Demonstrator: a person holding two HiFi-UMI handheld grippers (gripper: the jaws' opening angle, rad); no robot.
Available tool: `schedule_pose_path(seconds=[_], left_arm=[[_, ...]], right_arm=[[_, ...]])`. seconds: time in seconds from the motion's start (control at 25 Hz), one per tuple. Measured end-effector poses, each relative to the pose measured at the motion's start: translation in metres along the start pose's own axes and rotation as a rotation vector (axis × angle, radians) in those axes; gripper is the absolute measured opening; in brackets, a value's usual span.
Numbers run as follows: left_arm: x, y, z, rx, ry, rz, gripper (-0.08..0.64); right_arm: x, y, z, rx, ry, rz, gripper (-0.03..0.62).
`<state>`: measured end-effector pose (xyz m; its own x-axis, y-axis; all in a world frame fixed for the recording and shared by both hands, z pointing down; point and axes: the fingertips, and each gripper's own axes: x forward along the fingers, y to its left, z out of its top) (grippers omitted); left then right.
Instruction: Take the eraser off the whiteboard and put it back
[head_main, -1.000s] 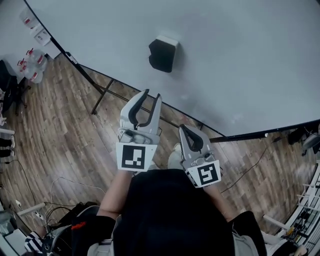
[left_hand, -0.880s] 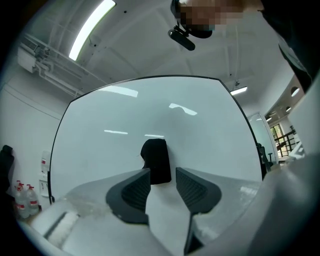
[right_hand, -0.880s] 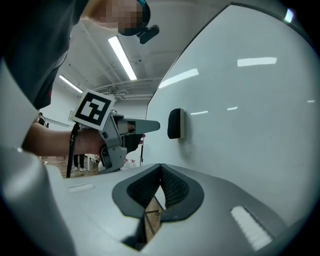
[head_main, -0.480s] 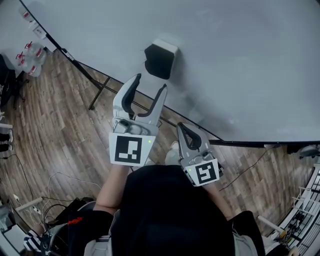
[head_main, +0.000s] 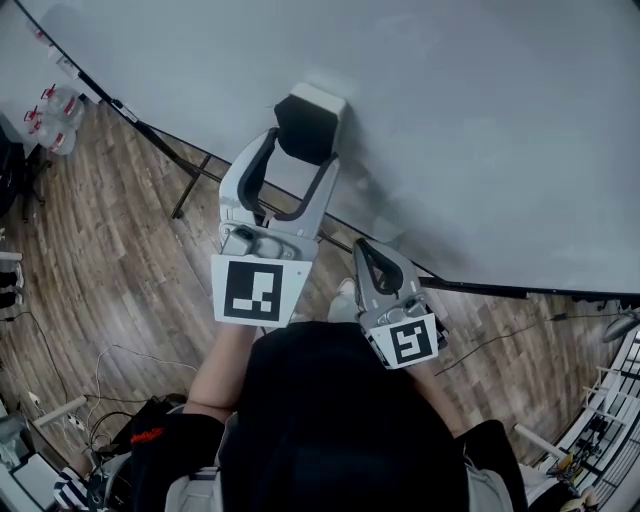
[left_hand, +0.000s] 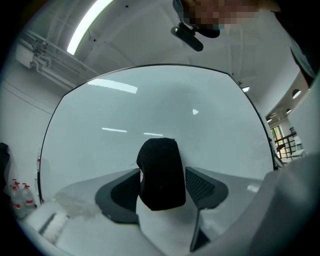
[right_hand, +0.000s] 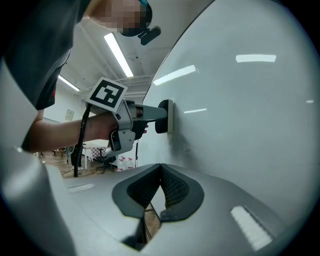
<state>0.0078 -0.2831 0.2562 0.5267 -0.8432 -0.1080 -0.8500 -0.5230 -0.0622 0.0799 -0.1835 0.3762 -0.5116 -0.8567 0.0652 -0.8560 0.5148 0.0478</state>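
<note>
Black eraser (head_main: 305, 125), white-backed, on a pale grey whiteboard (head_main: 480, 120); grey left tool (head_main: 302, 150) and right tool (head_main: 362, 248) bear black-and-white square markers (head_main: 252, 291); brown wood-plank floor (head_main: 120, 260).

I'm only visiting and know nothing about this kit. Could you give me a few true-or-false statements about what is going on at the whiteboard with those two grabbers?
1. The eraser sits on the whiteboard. True.
2. The left gripper is clamped on the eraser. False: its jaws have just been opening and stand apart, with the eraser between them.
3. The right gripper is shut and empty. True.
4. The right gripper touches the eraser. False: it is held apart from it, nearer the person.
5. The floor is carpeted. False: it is wood planks.
</note>
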Motion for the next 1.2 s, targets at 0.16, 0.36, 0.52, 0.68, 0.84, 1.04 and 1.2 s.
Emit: schedule_pose_path(seconds=[0.16,0.36,0.52,0.68,0.84,1.04,1.2], left_arm=[[0.006,-0.002,-0.002,0.001,0.015,-0.001,0.281],[0.015,0.001,-0.005,-0.006,0.003,-0.001,0.281],[0.020,0.002,-0.008,-0.016,0.009,-0.001,0.281],[0.026,0.001,-0.008,-0.027,0.006,-0.004,0.279],[0.026,0.000,-0.008,-0.035,0.002,-0.003,0.260],[0.024,0.001,-0.008,-0.070,0.003,-0.025,0.241],[0.023,0.001,-0.008,-0.069,0.004,-0.022,0.229]], right_arm=[[-0.003,-0.004,0.000,-0.004,-0.025,-0.011,0.002],[0.000,-0.007,-0.003,0.005,-0.008,-0.023,0.003],[-0.003,-0.013,-0.005,0.004,-0.002,-0.041,0.002],[-0.005,-0.021,-0.006,0.005,-0.013,-0.065,0.002],[-0.008,-0.021,-0.008,0.010,-0.001,-0.067,0.002],[-0.009,-0.020,-0.007,0.010,-0.012,-0.064,0.002],[-0.010,-0.017,-0.009,0.015,0.004,-0.061,0.002]])
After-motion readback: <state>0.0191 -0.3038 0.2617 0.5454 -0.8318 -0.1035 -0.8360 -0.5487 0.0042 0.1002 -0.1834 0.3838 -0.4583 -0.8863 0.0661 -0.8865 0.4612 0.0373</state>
